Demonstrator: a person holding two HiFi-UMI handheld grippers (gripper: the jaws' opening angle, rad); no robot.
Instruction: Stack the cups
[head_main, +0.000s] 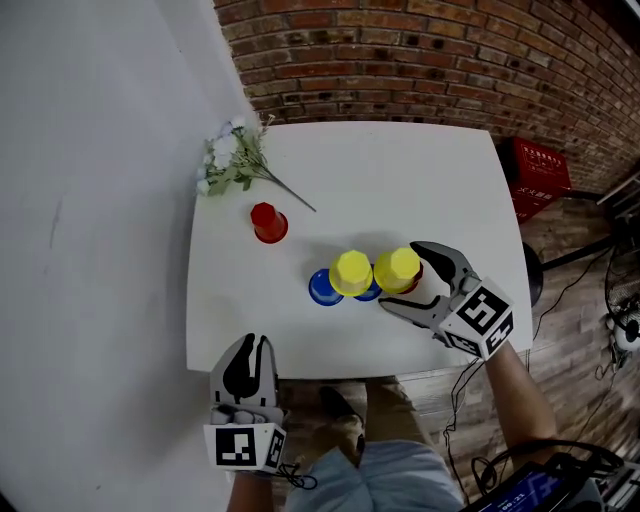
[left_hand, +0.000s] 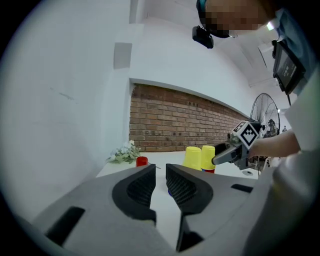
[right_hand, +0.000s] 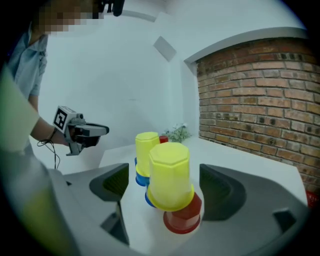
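Note:
On the white table (head_main: 400, 170), one yellow cup (head_main: 397, 268) sits upside down over a red cup (head_main: 414, 283). My right gripper (head_main: 403, 276) is open, one jaw on each side of this pair with gaps showing. In the right gripper view the same yellow cup (right_hand: 169, 175) rests tilted on the red cup (right_hand: 182, 217). A second yellow cup (head_main: 351, 272) caps a blue cup (head_main: 369, 292), and another blue cup (head_main: 322, 288) stands to its left. A lone red cup (head_main: 268, 222) stands farther back. My left gripper (head_main: 250, 352) hovers at the front left edge, shut and holding nothing.
A sprig of white flowers (head_main: 232, 160) lies at the table's back left corner. A brick wall (head_main: 450, 50) runs behind the table, and a red crate (head_main: 540, 172) stands on the floor to the right. Cables (head_main: 620, 320) trail at the right.

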